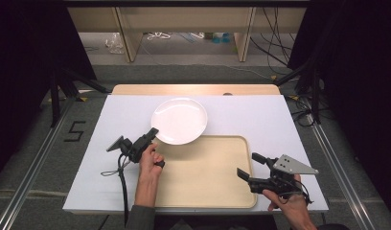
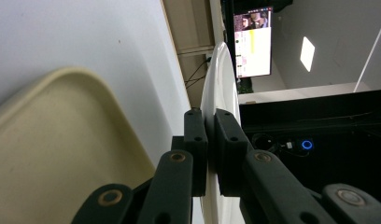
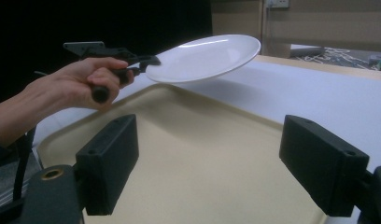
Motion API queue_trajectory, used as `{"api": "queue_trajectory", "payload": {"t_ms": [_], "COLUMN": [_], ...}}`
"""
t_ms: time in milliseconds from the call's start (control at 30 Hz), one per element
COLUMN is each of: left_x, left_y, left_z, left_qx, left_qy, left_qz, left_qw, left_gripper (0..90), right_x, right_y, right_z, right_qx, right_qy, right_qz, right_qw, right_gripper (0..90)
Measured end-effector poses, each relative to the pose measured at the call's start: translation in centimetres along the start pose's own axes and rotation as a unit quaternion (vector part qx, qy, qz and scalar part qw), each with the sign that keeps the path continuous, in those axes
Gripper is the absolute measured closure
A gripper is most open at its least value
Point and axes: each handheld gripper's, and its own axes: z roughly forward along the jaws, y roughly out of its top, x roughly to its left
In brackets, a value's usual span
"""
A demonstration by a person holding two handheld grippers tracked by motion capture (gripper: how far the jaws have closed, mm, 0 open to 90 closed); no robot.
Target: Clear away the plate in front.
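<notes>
Plate: a white plate (image 1: 179, 120), round and shallow, is pinched at its near rim by the left tool (image 1: 152, 135); it is lifted and tilted, off the tabletop, as the right gripper view (image 3: 205, 57) shows.
Left tool: its two jaws are pressed together on the plate's rim, one above and one below, seen edge-on in the left gripper view (image 2: 210, 149). The left hand (image 1: 150, 163) grips its handle.
Plate edges: the rim opposite the left tool hangs free over the white tabletop (image 1: 260, 115); the gripped side overhangs the far left corner of the tray (image 1: 208, 177).
Tray: a cream tray with a raised lip and rounded corners, lying flat just below and to the right of the left tool; nothing lies in it.
Right tool: the right tool (image 1: 248, 166) has its jaws spread wide apart with nothing between them, held by the right hand (image 1: 287, 201) at the tray's right edge. In its own view (image 3: 226, 168) the jaws frame the bare tray floor.
Open room: the tabletop is bare ahead of both tools and to the left of the left tool; the two tools are well apart.
Tabletop edges: a wooden strip (image 1: 193, 89) runs along the far edge.
</notes>
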Motion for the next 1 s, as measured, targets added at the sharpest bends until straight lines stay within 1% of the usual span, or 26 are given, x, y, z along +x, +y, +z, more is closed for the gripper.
{"api": "queue_trajectory", "payload": {"t_ms": [33, 100, 133, 167, 233, 267, 300, 333, 400, 467, 500, 533, 567, 600, 633, 700, 733, 767, 833, 867, 900, 933, 967, 1000], "left_x": [0.2, 0.5, 0.5, 0.6, 0.7, 0.8, 0.8, 0.9, 0.9, 1.0, 0.9, 1.0, 1.0, 1.0, 1.0, 1.2, 1.2, 1.2, 1.3, 1.3, 1.3, 1.4, 1.4, 1.4], "left_y": [-0.2, -0.6, -0.6, -0.9, -1.2, -1.3, -1.4, -1.6, -1.9, -2.3, -2.6, -2.7, -3.0, -3.0, -3.2, -3.4, -3.7, -3.8, -4.1, -4.3, -4.4, -4.6, -4.8, -5.0], "left_z": [-0.3, -0.9, -0.9, -1.3, -1.8, -2.0, -2.4, -2.6, -3.0, -3.6, -4.0, -4.2, -4.4, -4.4, -4.9, -5.2, -5.5, -5.6, -5.9, -6.1, -6.3, -6.5, -6.7, -7.1], "left_qx": [0.003, 0.000, 0.000, -0.002, 0.000, -0.001, 0.001, 0.002, 0.002, 0.006, 0.005, 0.004, 0.002, 0.002, 0.014, 0.020, 0.017, 0.017, 0.016, 0.015, 0.019, 0.015, 0.013, 0.019], "left_qy": [-0.004, 0.000, 0.000, -0.004, -0.001, -0.002, -0.004, -0.006, -0.006, -0.008, -0.008, -0.009, -0.017, -0.017, -0.015, -0.020, -0.019, -0.022, -0.025, -0.025, -0.026, -0.024, -0.023, -0.024], "left_qz": [-0.002, -0.009, -0.009, -0.010, -0.006, -0.009, -0.008, -0.004, -0.008, -0.002, -0.009, -0.007, -0.002, -0.002, -0.004, -0.006, -0.010, -0.011, -0.005, -0.007, -0.007, -0.001, -0.001, -0.003], "left_qw": [1.0000, 1.0000, 1.0000, 0.9999, 1.0000, 1.0000, 1.0000, 1.0000, 0.9999, 1.0000, 0.9999, 0.9999, 0.9999, 0.9999, 0.9998, 0.9996, 0.9996, 0.9996, 0.9995, 0.9996, 0.9995, 0.9996, 0.9996, 0.9995], "left_gripper": [84.5, 84.5, 84.5, 84.5, 84.3, 84.3, 84.2, 84.2, 84.3, 84.1, 84.2, 84.1, 84.2, 84.0, 84.0, 83.9, 83.9, 83.9, 83.9, 84.0, 83.9, 83.8, 83.9, 83.7], "right_x": [0.0, 0.0, 0.0, -0.1, -0.1, -0.2, -0.2, -0.2, -0.2, -0.2, -0.2, -0.2, -0.2, -0.2, -0.2, -0.2, -0.2, -0.2, -0.2, -0.3, -0.3, -0.3, -0.3, -0.3], "right_y": [0.0, 0.0, 0.0, -0.1, -0.1, -0.1, -0.1, -0.1, -0.1, -0.1, -0.1, -0.1, -0.1, -0.1, 0.0, -0.1, -0.1, -0.1, -0.1, -0.1, -0.1, -0.1, -0.1, -0.1], "right_z": [0.0, 0.1, 0.1, 0.1, 0.2, 0.2, 0.2, 0.2, 0.2, 0.2, 0.2, 0.1, 0.2, 0.2, 0.1, 0.1, 0.1, 0.1, 0.1, 0.2, 0.1, 0.1, 0.1, 0.0], "right_qx": [-0.003, -0.006, -0.006, -0.012, -0.014, -0.016, -0.007, -0.007, -0.008, -0.007, -0.007, -0.008, -0.014, -0.014, -0.008, -0.006, -0.004, -0.003, -0.004, -0.009, -0.009, -0.008, -0.008, -0.005], "right_qy": [0.005, 0.007, 0.007, 0.009, 0.009, 0.008, 0.007, 0.007, 0.007, 0.007, 0.007, 0.008, 0.010, 0.010, 0.008, 0.007, 0.003, 0.004, 0.005, 0.007, 0.006, 0.007, 0.007, 0.006], "right_qz": [0.003, 0.008, 0.008, 0.001, -0.002, -0.006, -0.005, -0.005, -0.005, -0.003, -0.003, -0.005, -0.003, -0.003, -0.003, 0.001, 0.006, 0.007, 0.007, 0.003, 0.004, 0.006, 0.007, 0.012], "right_qw": [1.0000, 0.9999, 0.9999, 0.9999, 0.9999, 0.9998, 0.9999, 0.9999, 0.9999, 0.9999, 0.9999, 0.9999, 0.9998, 0.9998, 0.9999, 1.0000, 1.0000, 1.0000, 1.0000, 0.9999, 0.9999, 0.9999, 0.9999, 0.9999], "right_gripper": [20.5, 20.7, 20.7, 20.8, 20.8, 20.8, 20.7, 20.7, 20.8, 20.7, 20.8, 20.8, 20.8, 20.8, 20.8, 20.9, 20.9, 20.9, 20.9, 20.9, 20.9, 20.9, 20.9, 21.0]}}
